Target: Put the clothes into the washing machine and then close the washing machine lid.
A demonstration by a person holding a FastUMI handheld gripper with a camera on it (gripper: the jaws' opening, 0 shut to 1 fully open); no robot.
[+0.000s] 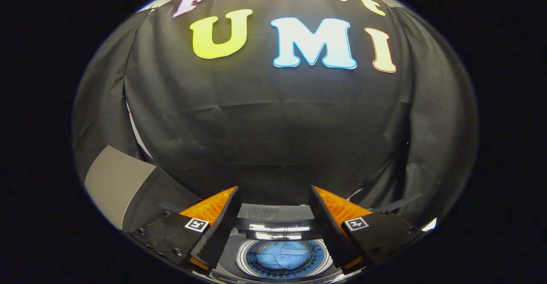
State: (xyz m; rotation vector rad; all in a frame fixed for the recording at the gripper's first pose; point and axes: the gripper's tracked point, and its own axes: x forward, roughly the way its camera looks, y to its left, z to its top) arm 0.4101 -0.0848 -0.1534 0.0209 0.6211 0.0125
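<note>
My gripper (274, 196) is open, its two fingers spread wide with nothing between them. Below and between the fingers lies the washing machine (239, 258), seen from above with its round drum open. Light blue clothes (282, 256) lie inside the drum. The raised lid (273, 223) stands folded at the back of the opening, just beyond the drum, its shiny edge catching the light. The gripper hovers above the machine and touches nothing.
The black cloth wall (273, 125) of the booth rises right behind the machine. A grey panel (115, 181) leans at the left, beside the left finger. A dark strap (399, 202) hangs at the right near the right finger.
</note>
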